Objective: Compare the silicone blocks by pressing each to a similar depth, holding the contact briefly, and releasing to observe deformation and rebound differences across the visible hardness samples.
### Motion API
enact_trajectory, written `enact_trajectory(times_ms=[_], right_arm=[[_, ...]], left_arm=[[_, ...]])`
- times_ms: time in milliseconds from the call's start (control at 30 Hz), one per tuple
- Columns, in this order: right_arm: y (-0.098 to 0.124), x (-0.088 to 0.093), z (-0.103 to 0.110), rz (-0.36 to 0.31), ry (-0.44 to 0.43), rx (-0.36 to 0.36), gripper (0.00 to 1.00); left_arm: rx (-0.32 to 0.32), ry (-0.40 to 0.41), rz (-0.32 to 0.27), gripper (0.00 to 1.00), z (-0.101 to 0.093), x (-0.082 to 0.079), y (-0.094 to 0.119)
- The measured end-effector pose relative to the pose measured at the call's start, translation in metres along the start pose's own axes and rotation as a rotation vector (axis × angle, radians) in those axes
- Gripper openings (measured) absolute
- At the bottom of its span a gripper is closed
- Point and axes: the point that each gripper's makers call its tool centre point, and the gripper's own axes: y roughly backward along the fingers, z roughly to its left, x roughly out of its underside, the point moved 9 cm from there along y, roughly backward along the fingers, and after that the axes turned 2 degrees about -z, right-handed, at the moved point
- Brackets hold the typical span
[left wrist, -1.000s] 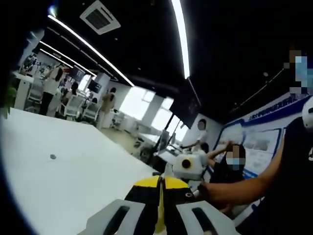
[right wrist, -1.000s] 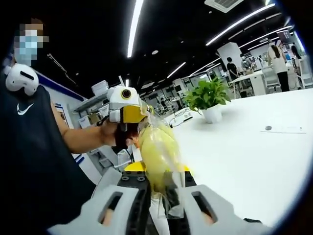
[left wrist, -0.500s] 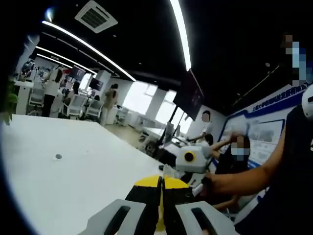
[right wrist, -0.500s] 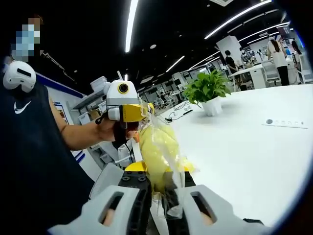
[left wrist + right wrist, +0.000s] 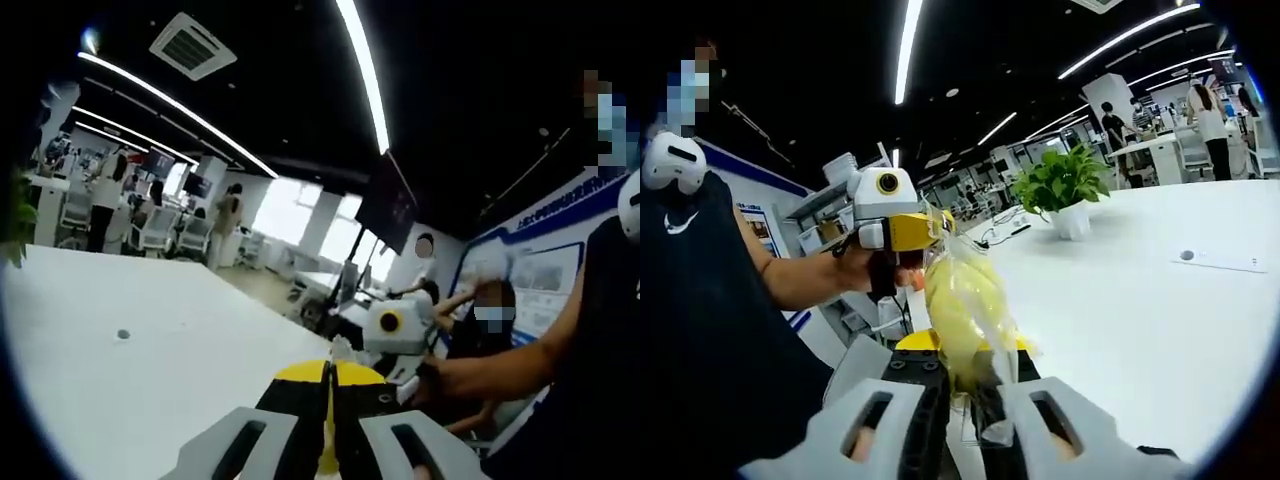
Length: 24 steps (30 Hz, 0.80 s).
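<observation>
Little has shifted since a second ago: both grippers stay raised above the white table (image 5: 1160, 330). Right gripper (image 5: 975, 395) keeps its jaws clamped on a yellow silicone block in a clear bag (image 5: 962, 312), at 6 o'clock in the right gripper view. Left gripper (image 5: 328, 440) has its jaws pressed together, empty; it also appears at 10 o'clock there.

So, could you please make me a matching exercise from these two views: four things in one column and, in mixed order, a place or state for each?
Things:
1. potted plant
2. yellow-filled clear bag
3. air vent
4. left gripper

Places or states:
a. set in the dark ceiling
b. shut on the bag's far end
c. standing on the white table
d. near end clamped by the right gripper

Pairs: 1-c, 2-d, 3-a, 4-b.
</observation>
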Motion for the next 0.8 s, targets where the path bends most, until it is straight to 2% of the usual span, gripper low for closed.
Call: enact_trajectory(times_ms=[100, 267, 600, 667, 800], right_arm=[[0.0006, 0.0022, 0.0023, -0.016, -0.03, -0.005, 0.02], [0.0031, 0.006, 0.0063, -0.007, -0.015, 0.005, 0.02], [0.0075, 0.0068, 0.0053, -0.008, -0.022, 0.022, 0.02], [0.0074, 0.0077, 0.0054, -0.003, -0.02, 0.022, 0.03], [0.006, 0.01, 0.0074, -0.003, -0.023, 0.013, 0.05]], left_arm=[[0.014, 0.024, 0.003, 0.0, -0.0017, 0.0001, 0.0008], [0.024, 0.044, 0.02, 0.0, -0.004, 0.0036, -0.0002], [0.019, 0.017, 0.011, 0.0, -0.0052, 0.0053, -0.0045], [0.033, 0.05, 0.032, 0.0, -0.0063, 0.0058, -0.0036], [0.024, 0.029, 0.03, 0.0, -0.0062, 0.007, -0.0019]])
